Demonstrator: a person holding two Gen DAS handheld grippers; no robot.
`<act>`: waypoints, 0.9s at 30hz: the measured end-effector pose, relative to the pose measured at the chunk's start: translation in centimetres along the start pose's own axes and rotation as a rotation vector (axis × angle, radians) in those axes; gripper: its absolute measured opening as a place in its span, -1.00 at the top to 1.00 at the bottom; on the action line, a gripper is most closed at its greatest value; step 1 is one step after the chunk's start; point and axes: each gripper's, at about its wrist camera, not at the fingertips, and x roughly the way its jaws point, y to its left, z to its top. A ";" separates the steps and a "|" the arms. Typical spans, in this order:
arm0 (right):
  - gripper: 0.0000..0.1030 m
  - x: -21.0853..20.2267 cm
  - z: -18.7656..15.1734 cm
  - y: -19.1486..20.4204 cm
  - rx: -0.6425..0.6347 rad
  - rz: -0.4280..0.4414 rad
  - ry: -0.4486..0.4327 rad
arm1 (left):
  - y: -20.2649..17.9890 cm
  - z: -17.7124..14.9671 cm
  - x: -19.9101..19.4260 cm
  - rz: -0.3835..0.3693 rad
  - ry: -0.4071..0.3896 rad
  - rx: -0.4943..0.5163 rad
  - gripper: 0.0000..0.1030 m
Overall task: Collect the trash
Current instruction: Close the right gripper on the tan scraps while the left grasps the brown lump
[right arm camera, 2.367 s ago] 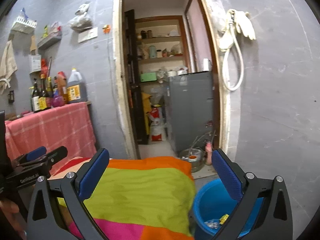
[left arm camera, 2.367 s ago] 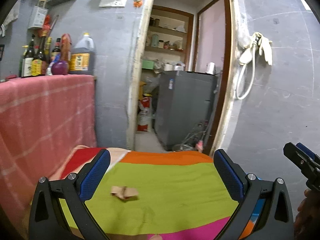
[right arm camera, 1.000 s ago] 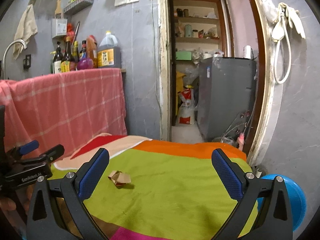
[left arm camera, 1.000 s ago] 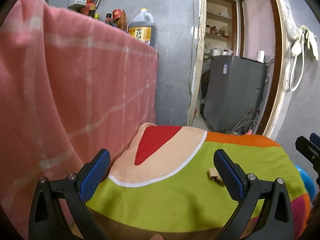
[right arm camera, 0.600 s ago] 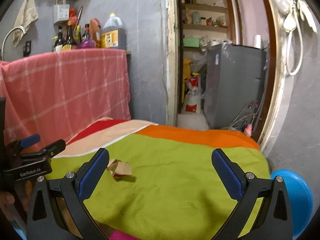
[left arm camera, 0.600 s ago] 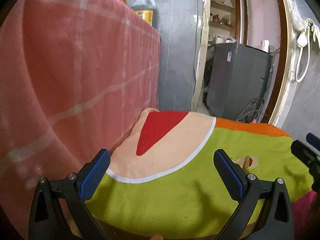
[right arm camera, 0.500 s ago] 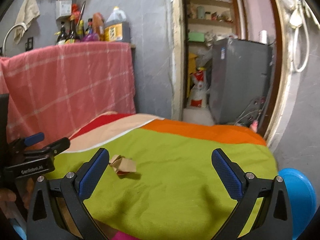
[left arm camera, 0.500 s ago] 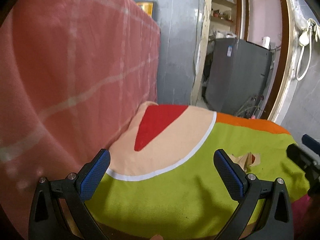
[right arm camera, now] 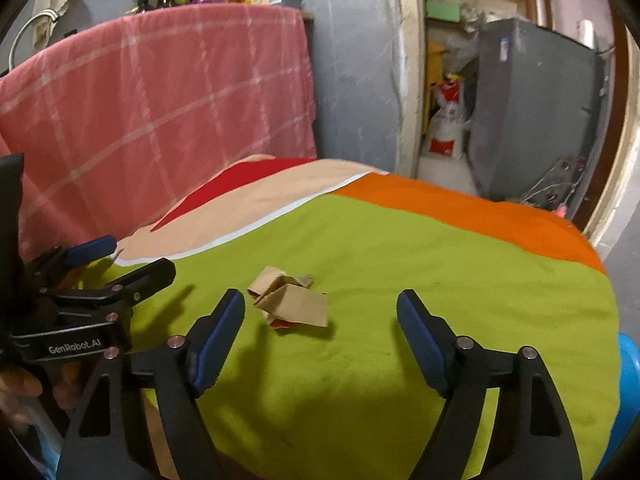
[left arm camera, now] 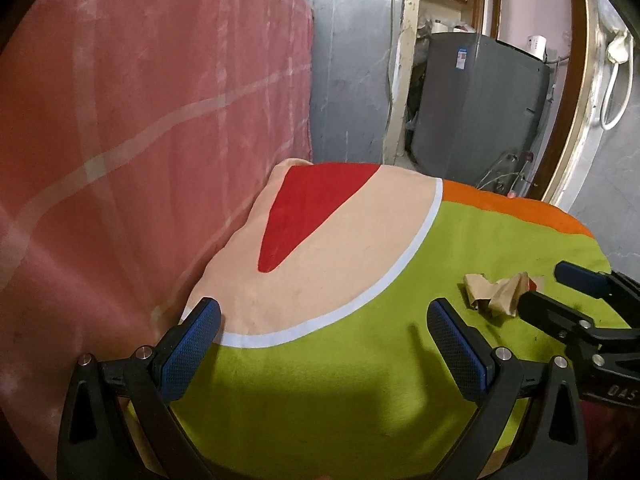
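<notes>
One crumpled brown paper scrap (right arm camera: 290, 302) lay light and crushable on the bright cloth (right arm camera: 400, 264). Right gripper (right arm camera: 320, 312) was closing around it, pads not yet touching; a pinch across its folded middle looked best. Left gripper (left arm camera: 324, 332) stood wide apart, empty.

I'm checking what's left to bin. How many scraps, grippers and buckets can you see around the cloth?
Crumpled brown paper scrap: 1
Gripper: 2, left gripper and right gripper
Blue bucket: 1
Total: 4
</notes>
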 end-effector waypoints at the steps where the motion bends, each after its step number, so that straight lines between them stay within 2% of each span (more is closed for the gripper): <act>1: -0.41 0.3 0.1 0.0 0.004 0.009 0.010 | 0.0 0.0 0.1 0.000 0.004 0.000 -0.96; 3: -0.31 0.7 0.3 -0.1 0.017 0.028 0.028 | 0.0 -0.1 0.0 -0.002 0.005 0.004 -0.96; 6: -0.03 1.2 0.5 -0.3 0.037 0.049 0.042 | -0.2 -0.2 -0.1 -0.006 0.003 0.013 -0.96; 8: 0.24 1.3 0.5 -0.6 0.052 0.066 0.047 | -0.4 -0.2 -0.1 -0.011 0.004 0.022 -0.96; 14: 0.52 0.8 0.3 -1.3 0.079 0.080 0.036 | -0.9 0.0 0.0 -0.058 0.016 0.031 -0.96; 20: 0.62 -0.2 -0.2 -1.8 0.056 0.050 0.027 | -2.3 0.3 0.1 -0.102 0.021 0.066 -0.95; 23: 0.63 -1.1 -0.7 -2.5 0.044 0.015 0.019 | -3.1 0.4 0.3 -0.127 0.032 0.090 -0.85; 27: 0.63 -2.0 -1.1 -3.6 0.050 -0.029 0.009 | -4.3 0.5 0.7 -0.153 0.052 0.124 -0.84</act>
